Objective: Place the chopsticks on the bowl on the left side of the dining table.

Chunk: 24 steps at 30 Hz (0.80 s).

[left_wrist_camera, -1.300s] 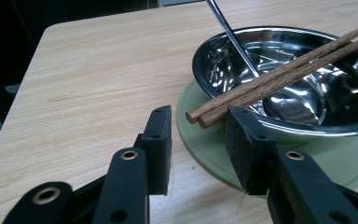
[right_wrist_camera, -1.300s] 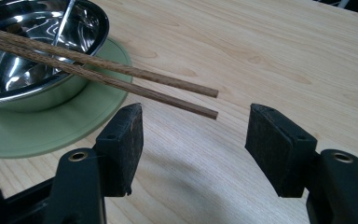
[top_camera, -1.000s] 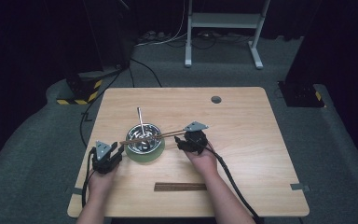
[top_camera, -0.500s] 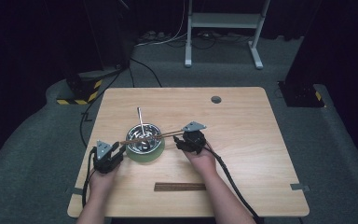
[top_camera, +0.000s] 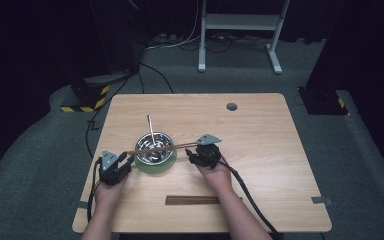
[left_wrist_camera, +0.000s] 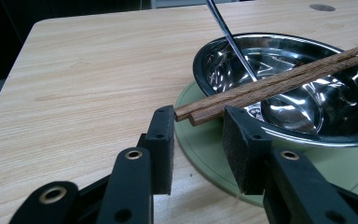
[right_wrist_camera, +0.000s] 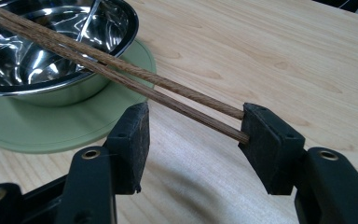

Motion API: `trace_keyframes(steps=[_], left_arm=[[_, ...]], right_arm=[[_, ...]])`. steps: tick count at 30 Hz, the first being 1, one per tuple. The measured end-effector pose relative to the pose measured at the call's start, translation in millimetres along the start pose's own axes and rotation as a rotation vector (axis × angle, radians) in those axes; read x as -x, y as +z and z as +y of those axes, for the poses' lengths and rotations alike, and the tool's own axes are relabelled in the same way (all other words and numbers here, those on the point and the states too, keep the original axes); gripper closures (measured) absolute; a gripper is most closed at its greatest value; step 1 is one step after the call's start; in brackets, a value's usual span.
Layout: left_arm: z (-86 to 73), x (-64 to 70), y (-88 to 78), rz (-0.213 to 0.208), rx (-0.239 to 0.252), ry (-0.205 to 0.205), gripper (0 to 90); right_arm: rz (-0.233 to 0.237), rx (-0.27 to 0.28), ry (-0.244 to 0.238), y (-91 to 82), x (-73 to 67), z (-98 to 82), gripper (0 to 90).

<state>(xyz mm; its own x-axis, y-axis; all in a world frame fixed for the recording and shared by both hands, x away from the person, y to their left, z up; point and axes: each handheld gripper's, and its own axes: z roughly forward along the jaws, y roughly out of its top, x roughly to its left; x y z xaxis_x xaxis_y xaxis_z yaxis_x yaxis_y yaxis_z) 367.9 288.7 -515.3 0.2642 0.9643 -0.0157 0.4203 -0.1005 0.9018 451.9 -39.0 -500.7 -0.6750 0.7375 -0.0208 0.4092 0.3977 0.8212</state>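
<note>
Here the pair of wooden chopsticks lies level across the steel bowl, which sits on a green mat on the counter, left of its middle. A metal spoon leans in the bowl with its handle toward the far side. Laid rim to rim like that, the sticks are bridged clear of the counter, and each end pokes out where tongs can get at it.

The left tongs stand at the left end of the sticks. Their jaws are apart, and the stick tips reach into the gap at the jaw tops, seemingly resting by the right-hand pad without being pinched.

The right tongs are at the right end. Their jaws have just been closing, with the sticks between them, yet there is still a wide gap on one side; the stick ends meet the far pad while the near pad stands well off, so nothing is clamped.

Near the person's edge a dark wooden strip lies flat, well apart from the bowl. My reading is that both hands steady the ends so the sticks stay balanced on the rim.
</note>
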Motion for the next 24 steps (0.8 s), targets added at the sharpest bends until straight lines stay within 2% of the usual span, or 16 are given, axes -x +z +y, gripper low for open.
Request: trace_keyframes(steps=[3,9,12,14,17,20,24], left_arm=[[-0.3,-0.8,0.7,-0.003,0.006,-0.014,63.8],[-0.4,-0.7,1.3,0.003,0.008,-0.006,63.6],[-0.5,-2.4,-0.5,0.011,0.004,-0.011,63.2],[-0.4,-2.9,-0.8,0.011,0.007,-0.008,63.4],[-0.3,-3.0,-1.7,0.016,0.004,-0.006,64.8],[-0.5,-2.6,-1.5,0.016,0.0,-0.008,66.8],[-0.7,-2.7,-1.4,0.021,-0.003,-0.008,67.9]], right_arm=[[0.002,0.0,-0.002,-1.5,-1.2,-0.9,43.0],[-0.007,0.007,0.001,-5.4,-1.3,-3.7,43.7],[-0.028,0.007,0.021,-10.9,-0.9,-6.7,44.0],[-0.036,0.012,0.01,-12.2,0.2,-7.2,45.3],[-0.054,0.021,0.042,-18.9,0.6,-10.0,51.2],[-0.064,0.018,0.045,-21.5,2.1,-11.6,61.5],[-0.079,0.018,0.044,-20.6,1.6,-12.6,66.4]])
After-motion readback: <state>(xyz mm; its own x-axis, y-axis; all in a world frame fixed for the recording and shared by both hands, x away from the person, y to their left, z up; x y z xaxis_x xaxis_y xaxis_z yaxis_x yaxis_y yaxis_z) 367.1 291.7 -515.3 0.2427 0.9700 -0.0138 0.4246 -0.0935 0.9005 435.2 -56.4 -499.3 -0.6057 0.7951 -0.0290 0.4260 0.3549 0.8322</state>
